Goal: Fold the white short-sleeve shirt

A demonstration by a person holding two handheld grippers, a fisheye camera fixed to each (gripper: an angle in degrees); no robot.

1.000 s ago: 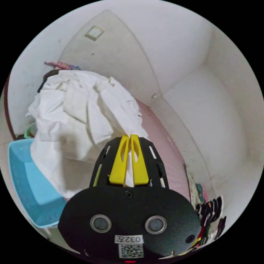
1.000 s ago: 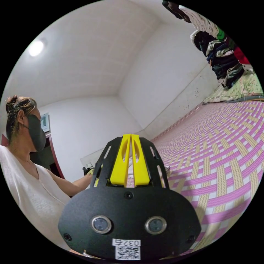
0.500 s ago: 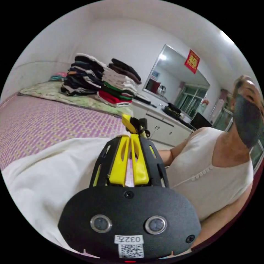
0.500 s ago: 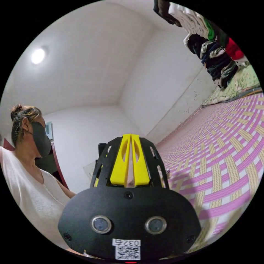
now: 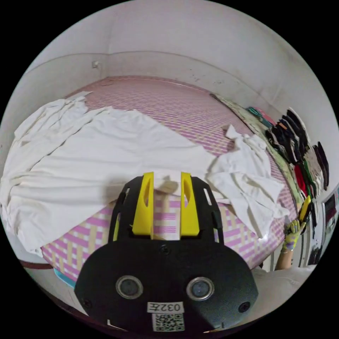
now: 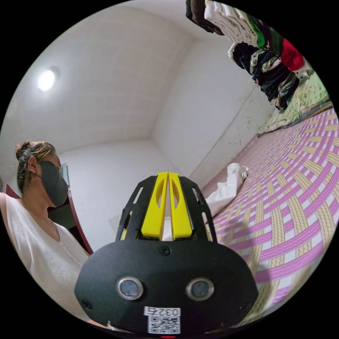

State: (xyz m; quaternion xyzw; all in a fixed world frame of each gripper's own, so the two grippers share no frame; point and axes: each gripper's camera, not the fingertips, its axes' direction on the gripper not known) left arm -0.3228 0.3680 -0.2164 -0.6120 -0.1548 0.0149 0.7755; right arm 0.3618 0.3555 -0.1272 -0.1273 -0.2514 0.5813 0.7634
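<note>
The white short-sleeve shirt [image 5: 102, 148] lies spread and rumpled across the pink-and-cream woven mat [image 5: 197, 113] that covers the bed, one bunched end [image 5: 247, 176] trailing toward the mat's edge. In the left gripper view the left gripper [image 5: 166, 174], black-bodied with two yellow jaws, hangs over the near hem of the shirt; its jaws stand apart, the cloth lying just past their tips with bare mat showing between them. At that view's far right, a gloved hand [image 5: 292, 235] holds the right gripper [image 5: 304, 209] beside the mat's edge. In the right gripper view the right gripper [image 6: 167, 176] has its yellow jaws pressed together with nothing clearly held between them, and a bit of the white shirt [image 6: 226, 189] lies on the mat beyond them. Stacks of folded dark and coloured clothes [image 6: 261, 53] sit on a green patterned quilt [image 6: 303, 102] at the mat's far end. A person in a white top [image 6: 31, 243] stands beside the bed.
</note>
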